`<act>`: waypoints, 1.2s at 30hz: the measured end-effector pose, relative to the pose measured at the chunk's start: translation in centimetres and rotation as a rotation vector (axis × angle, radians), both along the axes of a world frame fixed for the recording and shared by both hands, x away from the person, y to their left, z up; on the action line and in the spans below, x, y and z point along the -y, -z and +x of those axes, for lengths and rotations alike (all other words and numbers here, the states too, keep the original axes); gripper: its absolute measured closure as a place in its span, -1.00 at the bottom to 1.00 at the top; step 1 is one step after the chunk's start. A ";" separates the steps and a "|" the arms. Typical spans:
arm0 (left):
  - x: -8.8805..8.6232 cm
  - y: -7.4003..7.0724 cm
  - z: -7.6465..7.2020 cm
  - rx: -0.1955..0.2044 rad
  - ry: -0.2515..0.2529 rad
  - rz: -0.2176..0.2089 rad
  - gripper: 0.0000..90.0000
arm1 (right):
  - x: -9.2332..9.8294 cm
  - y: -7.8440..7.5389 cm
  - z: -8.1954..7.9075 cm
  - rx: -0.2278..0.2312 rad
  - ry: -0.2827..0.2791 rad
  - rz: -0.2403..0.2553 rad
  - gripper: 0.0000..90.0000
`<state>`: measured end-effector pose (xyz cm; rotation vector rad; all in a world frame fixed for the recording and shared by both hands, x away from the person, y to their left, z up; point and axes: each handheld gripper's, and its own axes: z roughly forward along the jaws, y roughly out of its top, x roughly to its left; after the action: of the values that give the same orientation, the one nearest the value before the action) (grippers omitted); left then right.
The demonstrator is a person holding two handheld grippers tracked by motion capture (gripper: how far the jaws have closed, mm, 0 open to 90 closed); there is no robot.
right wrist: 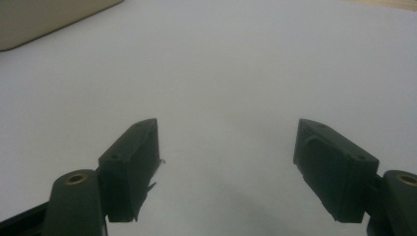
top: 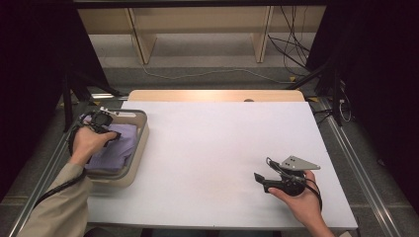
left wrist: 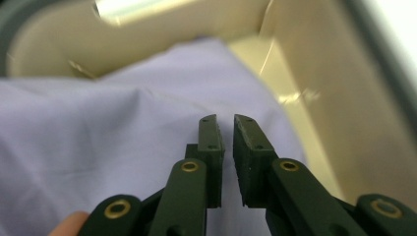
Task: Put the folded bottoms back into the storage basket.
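Observation:
A lavender cloth (top: pixel 117 149) lies crumpled inside a beige basin (top: pixel 143 134) at the table's left edge. My left gripper (top: pixel 107 122) hovers over the basin's far end, just above the cloth. In the left gripper view the cloth (left wrist: pixel 98 128) spreads below my left gripper (left wrist: pixel 225 120), whose jaws stand nearly together with a thin bare slit and nothing between them; the basin wall (left wrist: pixel 324 113) rises at the right. My right gripper (top: pixel 258 177) rests low over the white table (top: pixel 212 143) near the front right, pointing left. In its own view my right gripper (right wrist: pixel 228 130) is wide open over bare tabletop.
The basin's corner (right wrist: pixel 44 19) shows at the far upper left of the right gripper view. A wooden strip (top: pixel 217 95) borders the table's far edge. Beyond it stand shelf legs and loose cables (top: pixel 291 49) on the floor. Metal rails (top: pixel 356 163) run along both table sides.

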<state>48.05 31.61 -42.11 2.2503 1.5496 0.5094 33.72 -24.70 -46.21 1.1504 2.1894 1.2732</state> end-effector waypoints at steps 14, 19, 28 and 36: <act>-0.9 2.9 0.8 -0.046 -0.056 0.075 0.66 | 0.0 0.0 0.0 -0.002 -0.001 -0.001 -0.41; 0.4 1.4 0.6 0.039 -0.042 0.026 0.40 | -0.1 0.0 0.0 -0.002 -0.002 -0.002 -0.41; 2.3 1.7 1.3 0.030 -0.043 -0.070 -0.10 | -0.1 0.0 0.0 -0.003 -0.003 -0.002 -0.41; 1.9 4.2 2.4 -0.057 -0.055 -0.050 0.09 | -0.1 0.1 0.0 -0.008 -0.003 -0.002 -0.41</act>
<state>50.45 29.74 -46.34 2.2083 1.6374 0.4210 33.76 -24.61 -46.31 1.1534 2.1982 1.2701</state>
